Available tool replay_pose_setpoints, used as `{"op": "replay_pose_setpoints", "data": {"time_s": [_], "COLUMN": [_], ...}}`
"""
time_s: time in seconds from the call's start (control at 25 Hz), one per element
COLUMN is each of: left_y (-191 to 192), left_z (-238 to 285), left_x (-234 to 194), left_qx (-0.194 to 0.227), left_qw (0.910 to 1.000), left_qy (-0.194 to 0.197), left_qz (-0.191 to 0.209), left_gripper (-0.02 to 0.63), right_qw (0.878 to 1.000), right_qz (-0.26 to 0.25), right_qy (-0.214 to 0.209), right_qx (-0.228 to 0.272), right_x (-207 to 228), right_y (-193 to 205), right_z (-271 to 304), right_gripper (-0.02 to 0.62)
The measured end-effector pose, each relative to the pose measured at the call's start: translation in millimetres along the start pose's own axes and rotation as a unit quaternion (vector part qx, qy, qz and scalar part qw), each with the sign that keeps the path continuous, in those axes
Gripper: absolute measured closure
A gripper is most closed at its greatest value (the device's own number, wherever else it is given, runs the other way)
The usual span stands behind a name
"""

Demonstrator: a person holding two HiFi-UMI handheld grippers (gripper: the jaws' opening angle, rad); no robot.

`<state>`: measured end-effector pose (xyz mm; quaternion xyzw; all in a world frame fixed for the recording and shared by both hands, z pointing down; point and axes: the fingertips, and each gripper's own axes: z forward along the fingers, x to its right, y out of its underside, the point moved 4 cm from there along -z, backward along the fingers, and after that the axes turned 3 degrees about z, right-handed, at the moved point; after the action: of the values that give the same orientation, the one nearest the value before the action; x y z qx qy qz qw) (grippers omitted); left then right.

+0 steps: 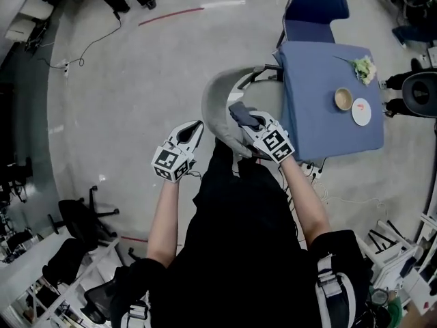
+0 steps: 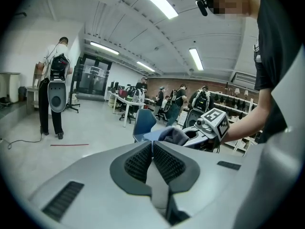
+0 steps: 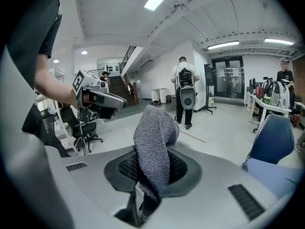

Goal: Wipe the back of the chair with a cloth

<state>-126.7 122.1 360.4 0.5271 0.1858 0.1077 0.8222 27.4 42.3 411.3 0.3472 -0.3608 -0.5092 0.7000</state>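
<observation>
Cloth [image 3: 153, 137] between jaws of right gripper [image 3: 151, 168], at grey chair back [image 1: 220, 104]

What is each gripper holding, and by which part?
The right gripper pinches the grey cloth by a bunched end; the rest sticks out. The left gripper is shut and empty.

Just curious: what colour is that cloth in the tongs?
Grey, finely woven; the cloth shows best in the right gripper view.

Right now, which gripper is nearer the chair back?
Right. The right gripper, holding the cloth, is over the chair back; the left gripper sits beside it, to its left.
</observation>
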Motion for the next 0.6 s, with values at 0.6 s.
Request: {"op": "replay_pose_setpoints", "data": {"time_s": [0.6], "left_y": [23], "left_z": [85], "left_x": [-131], "left_qx": [-0.05], "left_qw": [0.9977], "left_qy": [0.046], "left_qz": [-0.002], "left_gripper": [0.575], "right_qw": [0.996], "right_qz": [0.087], "right_qy": [0.028], "right_qx": [-0.006], "right_x": [42], "right_y": [13], "right_z": [139], "right_gripper": [0.503]}}
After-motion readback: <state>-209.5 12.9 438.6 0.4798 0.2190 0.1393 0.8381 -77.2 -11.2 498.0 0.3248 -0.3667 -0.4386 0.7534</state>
